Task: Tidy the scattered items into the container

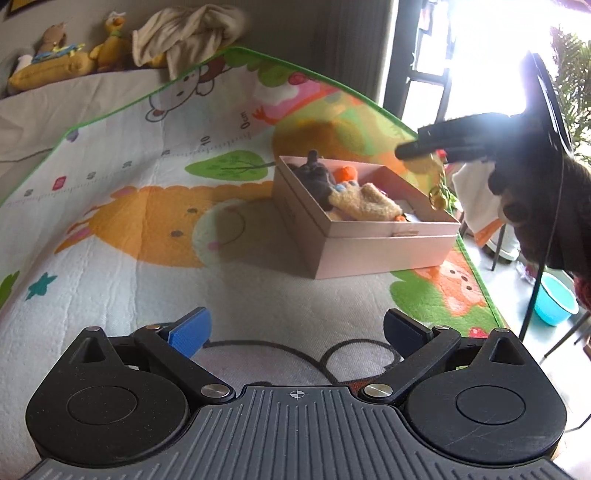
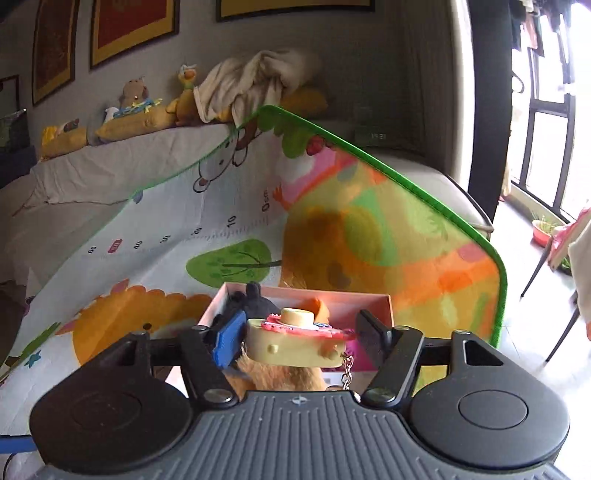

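Observation:
A pink cardboard box [image 1: 369, 254] stands on the play mat, with a dark grey plush [image 1: 316, 177], an orange toy [image 1: 345, 172] and a tan fuzzy plush [image 1: 369, 203] inside. My right gripper [image 2: 300, 321] hovers over the box [image 2: 369, 299]. A cream toy camera with a pink top and a key chain [image 2: 295, 343] sits between its spread fingers. The blue pad [image 2: 231, 341] touches the toy's left side, while the black pad [image 2: 369, 332] stands clear of it. In the left wrist view the same toy [image 1: 424, 164] hangs under the right gripper [image 1: 421, 142]. My left gripper [image 1: 295, 321] is open and empty, low over the mat in front of the box.
The colourful play mat [image 1: 147, 221] has a green border and drops off at the right. A black cable [image 1: 332, 358] loops on it near my left fingers. Plush toys and a crumpled blanket [image 1: 184, 33] line the back. A blue basin [image 1: 554, 299] and chair legs stand on the floor at right.

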Motion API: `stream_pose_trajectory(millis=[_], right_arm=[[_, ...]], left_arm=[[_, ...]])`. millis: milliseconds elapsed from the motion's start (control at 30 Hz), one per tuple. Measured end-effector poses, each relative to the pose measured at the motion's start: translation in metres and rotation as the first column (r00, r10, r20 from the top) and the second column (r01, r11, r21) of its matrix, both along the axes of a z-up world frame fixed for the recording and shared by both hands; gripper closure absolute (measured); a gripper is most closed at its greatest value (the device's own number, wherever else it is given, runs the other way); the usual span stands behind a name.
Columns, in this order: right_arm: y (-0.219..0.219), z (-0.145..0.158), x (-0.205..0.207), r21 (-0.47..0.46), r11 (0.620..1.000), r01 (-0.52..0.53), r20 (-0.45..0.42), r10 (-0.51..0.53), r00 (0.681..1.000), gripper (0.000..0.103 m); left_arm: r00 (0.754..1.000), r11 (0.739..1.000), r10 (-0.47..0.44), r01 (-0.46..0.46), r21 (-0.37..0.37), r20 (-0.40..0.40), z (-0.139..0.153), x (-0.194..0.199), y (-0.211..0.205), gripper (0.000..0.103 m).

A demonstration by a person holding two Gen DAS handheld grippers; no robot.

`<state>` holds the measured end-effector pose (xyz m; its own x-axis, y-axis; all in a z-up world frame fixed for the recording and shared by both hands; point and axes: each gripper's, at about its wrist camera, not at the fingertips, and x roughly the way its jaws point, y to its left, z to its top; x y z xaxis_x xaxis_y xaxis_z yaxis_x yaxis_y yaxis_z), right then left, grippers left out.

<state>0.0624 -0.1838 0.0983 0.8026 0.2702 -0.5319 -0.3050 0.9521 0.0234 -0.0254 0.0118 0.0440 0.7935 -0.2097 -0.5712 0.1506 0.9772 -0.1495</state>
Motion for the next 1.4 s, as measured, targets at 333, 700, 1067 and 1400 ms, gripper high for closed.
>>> stream_pose_trajectory(millis=[333,700,1067,1400], right_arm=[[-0.049,-0.057,-0.002,0.106,0.979,0.172,-0.161,-0.154,0.975,0.006],[-0.055,-0.089,-0.018,0.156,0.926,0.344,-0.314,-0.284,0.906,0.006],[0.005,-0.012,-0.077,0.076,0.93,0.361,-0.131,-0.349,0.928,0.005],[0.091,0.077,-0.114,0.099,0.991,0.095,0.109,-0.106,0.988,0.0]], left_arm=[[0.998,0.999,0.04,-0.04,0.013,-0.043,-0.011,-0.001,0.0,0.001],[0.95,0.949,0.309,-0.311,0.059,0.035,-0.043,-0.003,-0.001,0.001],[0.964,0.986,0.116,-0.141,0.089,0.238,-0.012,-0.079,0.043,0.001],[0.917,0.95,0.201,-0.268,0.158,0.344,0.08,-0.133,0.191,0.0]])
